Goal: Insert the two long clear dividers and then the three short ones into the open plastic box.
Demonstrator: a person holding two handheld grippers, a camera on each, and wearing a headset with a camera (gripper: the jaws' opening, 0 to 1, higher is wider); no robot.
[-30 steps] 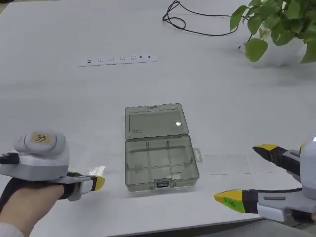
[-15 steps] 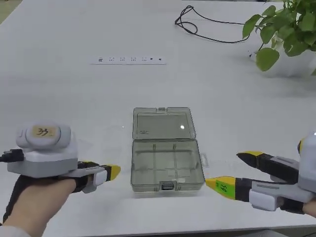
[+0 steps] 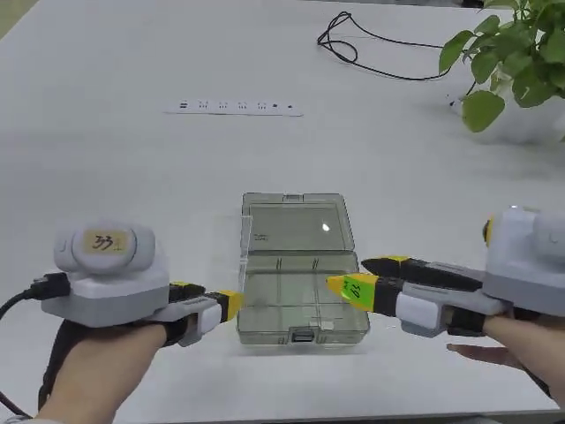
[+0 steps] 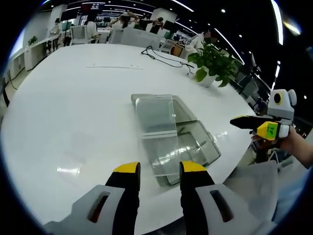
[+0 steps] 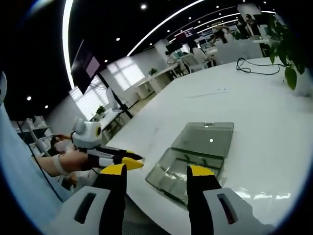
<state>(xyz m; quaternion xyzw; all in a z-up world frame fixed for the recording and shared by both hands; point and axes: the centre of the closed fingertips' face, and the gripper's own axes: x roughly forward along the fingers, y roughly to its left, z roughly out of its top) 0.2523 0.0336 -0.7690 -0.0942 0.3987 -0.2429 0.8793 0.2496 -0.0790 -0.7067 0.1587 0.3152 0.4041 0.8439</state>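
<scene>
Left gripper (image 4: pixel 160 169): jaws a moderate gap apart, nothing between them. It sits just left of the plastic box (image 3: pixel 305 329).
Right gripper (image 5: pixel 157 171): jaws spread wider, also empty, with the tips over the box's right rim.
Writing:
- A green sticker (image 3: pixel 357 287) on one right jaw tip carries digits, illegible.
- A round label (image 3: pixel 106 242) on top of the left gripper reads roughly "33".
- Faint print on the lid (image 3: pixel 296 221) is too small to read.

The box stands near the table's (image 3: pixel 115 177) front edge, between the grippers, with the lid open flat toward the far edge. Lines show inside the box; cannot tell ribs from seated dividers. Glinting clear pieces (image 5: pixel 254 195) lie beside the box, outlines too faint to count.
Far half of the table: power strip (image 3: pixel 234 108) with unreadable markings, black cable (image 3: pixel 380 53), and a plant (image 3: pixel 512 53) cut off at the far right corner.
</scene>
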